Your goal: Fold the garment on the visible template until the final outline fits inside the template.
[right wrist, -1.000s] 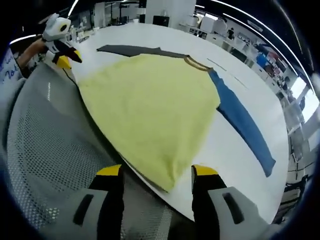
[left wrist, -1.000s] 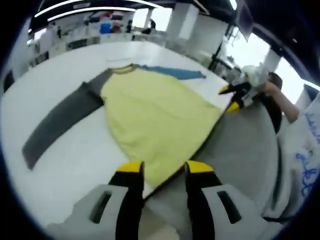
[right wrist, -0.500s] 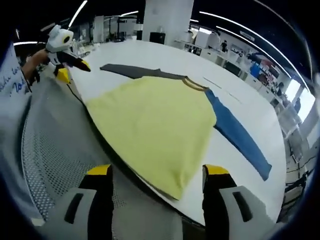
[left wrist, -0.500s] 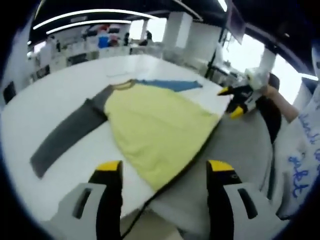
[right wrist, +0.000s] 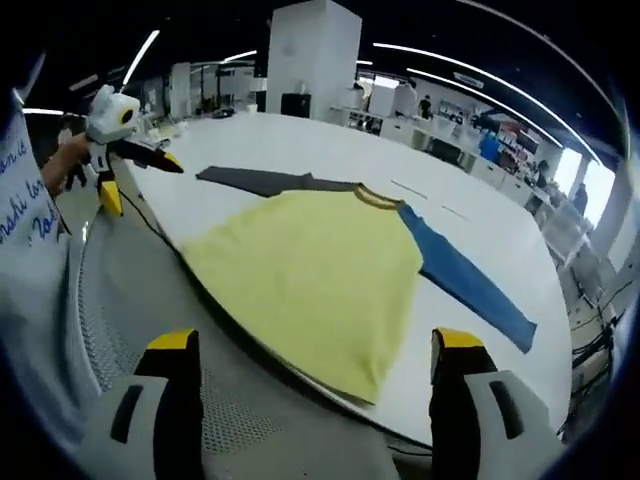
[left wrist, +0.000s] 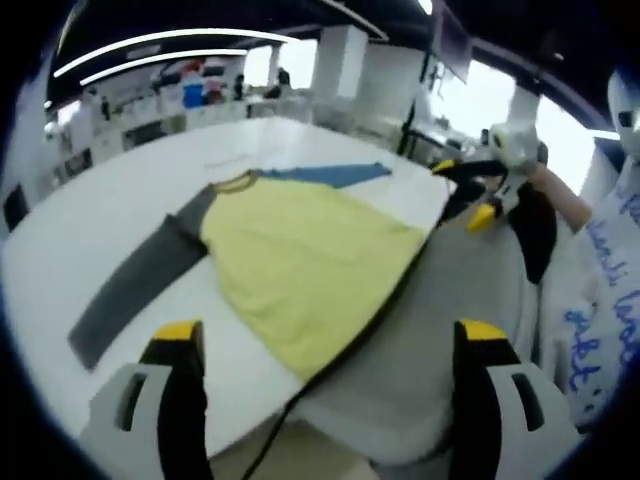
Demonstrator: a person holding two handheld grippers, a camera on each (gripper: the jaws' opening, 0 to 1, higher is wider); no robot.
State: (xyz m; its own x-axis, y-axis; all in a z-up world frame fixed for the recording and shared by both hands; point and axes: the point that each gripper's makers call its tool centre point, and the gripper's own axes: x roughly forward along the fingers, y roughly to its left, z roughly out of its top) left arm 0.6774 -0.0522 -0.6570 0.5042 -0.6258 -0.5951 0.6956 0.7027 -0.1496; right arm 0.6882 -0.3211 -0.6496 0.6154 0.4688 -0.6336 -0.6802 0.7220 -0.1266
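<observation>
Shirt (left wrist: 305,265) lies flat on the white table (left wrist: 90,230), hem at the near edge, yellow body, grey sleeve (left wrist: 135,285) and blue sleeve (right wrist: 465,285) spread toward opposite sides. Left gripper (left wrist: 330,345) is off the near edge, jaws wide apart, holding nothing. Right gripper (right wrist: 315,355) likewise: jaws wide, empty, clear of the shirt.

Bright overhead strip lights – window glare blown out – soft fisheye-warped edges.

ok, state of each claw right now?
Left claw: open, holding nothing, short of the shirt.
Right claw: open, holding nothing.
</observation>
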